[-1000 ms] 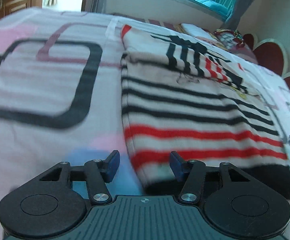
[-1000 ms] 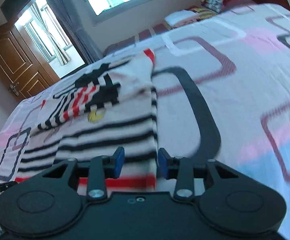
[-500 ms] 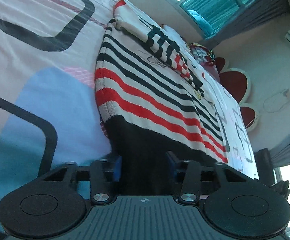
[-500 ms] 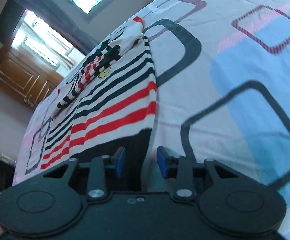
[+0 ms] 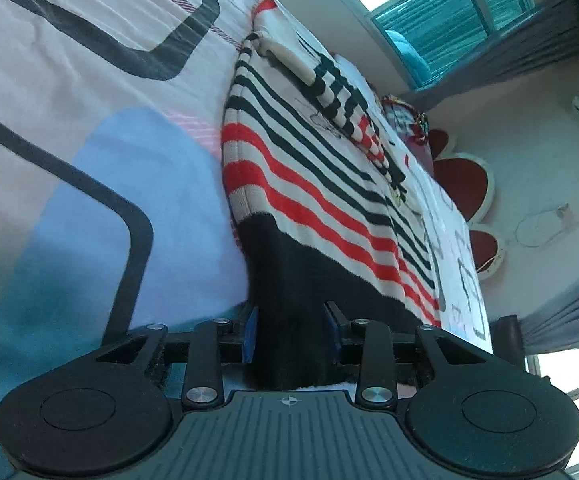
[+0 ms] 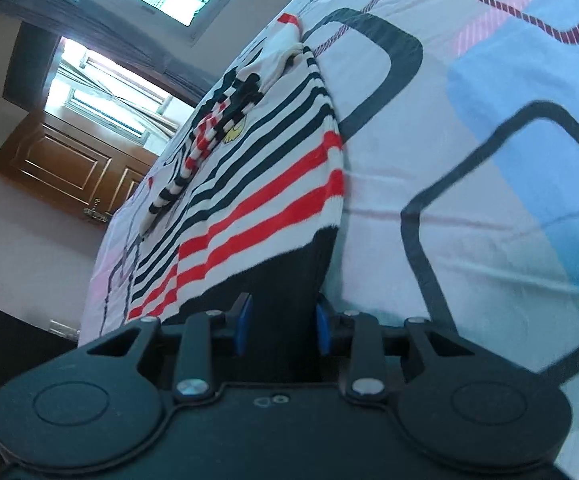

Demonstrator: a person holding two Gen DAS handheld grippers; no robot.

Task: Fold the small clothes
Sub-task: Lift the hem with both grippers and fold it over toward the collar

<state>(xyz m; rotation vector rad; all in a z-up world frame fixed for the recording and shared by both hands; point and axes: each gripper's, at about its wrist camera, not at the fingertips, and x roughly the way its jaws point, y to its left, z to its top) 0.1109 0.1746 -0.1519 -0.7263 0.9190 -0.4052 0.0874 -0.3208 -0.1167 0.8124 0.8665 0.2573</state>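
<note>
Sweater (image 5: pixel 321 184) lies flat on the bedsheet (image 5: pixel 89 184), black hem nearest. Left gripper (image 5: pixel 289 332) and right gripper (image 6: pixel 279 326) have just been closing, each pinching a hem corner. Risk: shallow bite slips, or snags sheet beneath.

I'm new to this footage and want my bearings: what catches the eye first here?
A striped sweater in red, black and white lies flat on the patterned bedsheet. Its black hem sits between the blue pads of both the left tongs and right tongs, whose jaws have just been closing. Bright windows glow beyond.
</note>
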